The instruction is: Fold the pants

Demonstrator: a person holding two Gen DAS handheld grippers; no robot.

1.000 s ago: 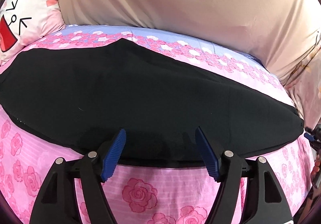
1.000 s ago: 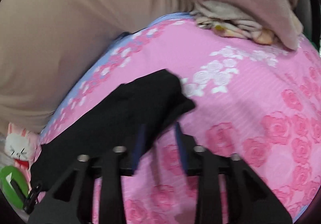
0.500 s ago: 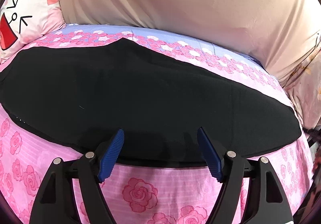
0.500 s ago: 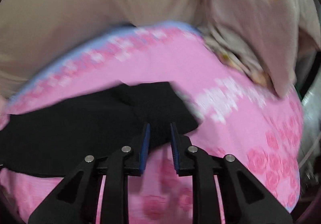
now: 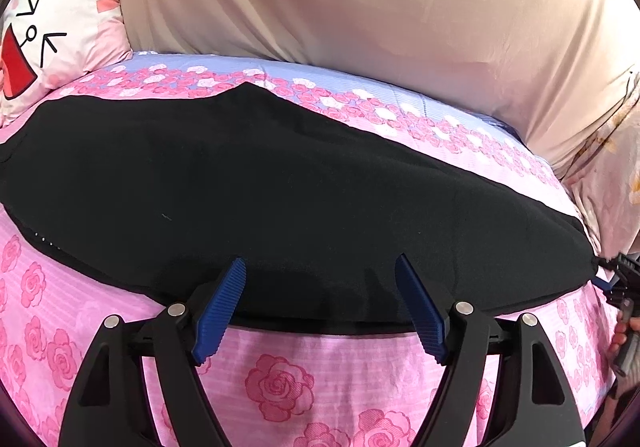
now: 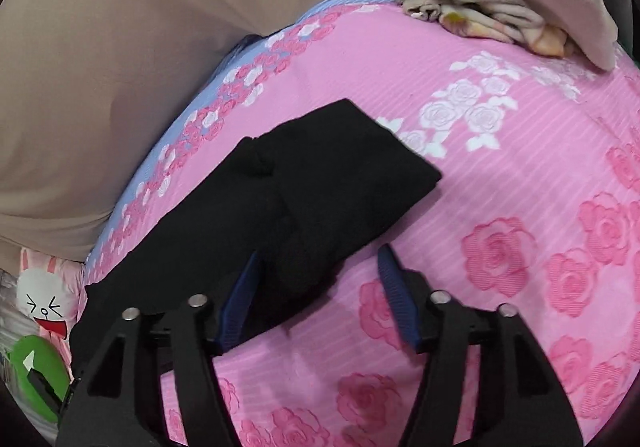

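Note:
Black pants [image 5: 280, 199] lie flat and lengthwise across the pink rose bedsheet [image 5: 280, 379]. My left gripper [image 5: 320, 267] hovers open over their near edge, with nothing between its blue pads. In the right wrist view the leg end of the pants [image 6: 320, 183] lies on the sheet with a small rumpled fold near the tips. My right gripper [image 6: 319, 255] straddles that near corner. Its jaws are opening and the pads stand clear of the cloth.
A white and pink cartoon pillow [image 5: 52, 35] sits at the far left. A beige draped cloth [image 5: 360, 7] backs the bed. A crumpled blanket [image 6: 480, 7] lies at the far right end. A green object [image 6: 36, 371] is off the bed's left side. A person's hand [image 5: 622, 331] shows at the right edge.
The right gripper narrowed onto the pants' leg end half a second ago and now stands wide apart, the cloth lying loose on the sheet. The left gripper has stayed where it was.

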